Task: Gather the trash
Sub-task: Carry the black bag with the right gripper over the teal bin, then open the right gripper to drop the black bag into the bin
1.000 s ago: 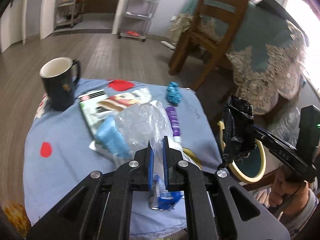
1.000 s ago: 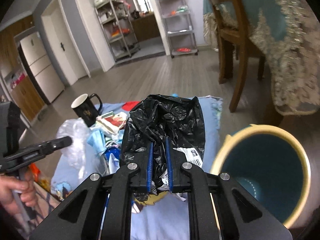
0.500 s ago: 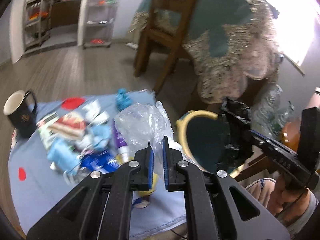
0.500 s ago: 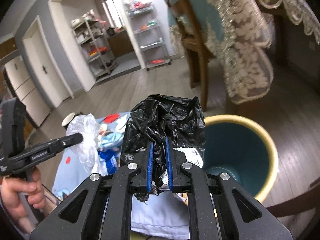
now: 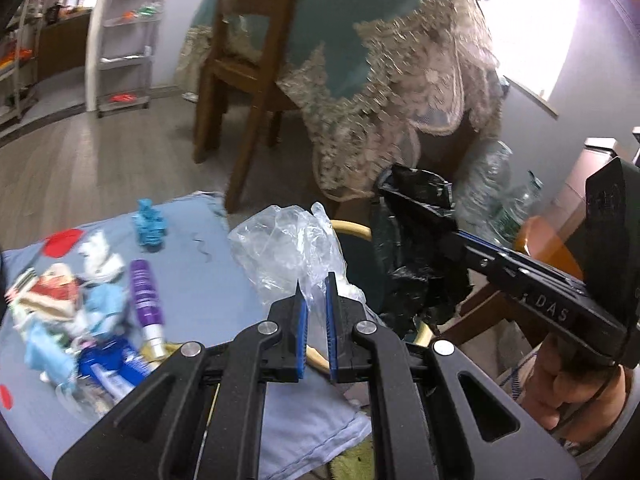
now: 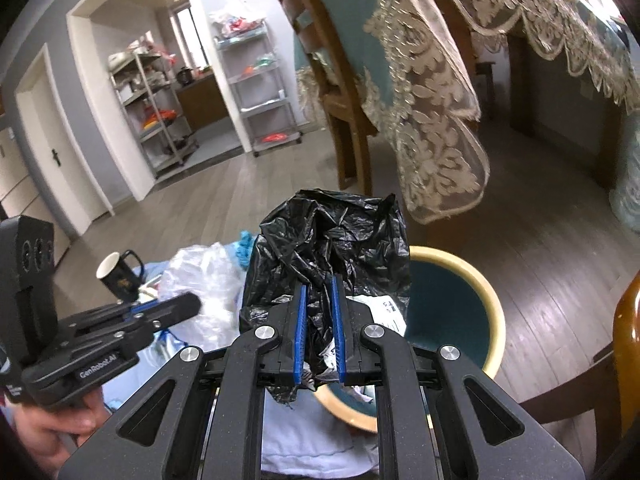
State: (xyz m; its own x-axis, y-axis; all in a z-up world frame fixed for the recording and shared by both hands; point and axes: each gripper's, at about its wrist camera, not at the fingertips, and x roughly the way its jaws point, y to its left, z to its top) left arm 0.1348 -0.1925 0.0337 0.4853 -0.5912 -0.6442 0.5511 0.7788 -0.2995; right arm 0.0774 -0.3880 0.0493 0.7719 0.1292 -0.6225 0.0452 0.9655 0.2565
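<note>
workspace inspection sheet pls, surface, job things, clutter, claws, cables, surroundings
surface: low table under a blue cloth with red spots.
job's things: clear plastic bag and black plastic bag, each pinched in a claw; the black one hangs over the teal bin with a yellow rim, which stands past the table's edge.
clutter: purple tube, blue crumpled scrap, wrappers and tissues piled on the cloth; dark mug at the far side.
grippers: left claw shut on the clear bag; right claw shut on the black bag.
cables: nothing seen.
surroundings: wooden chair, lace tablecloth, wire shelves, wood floor.
</note>
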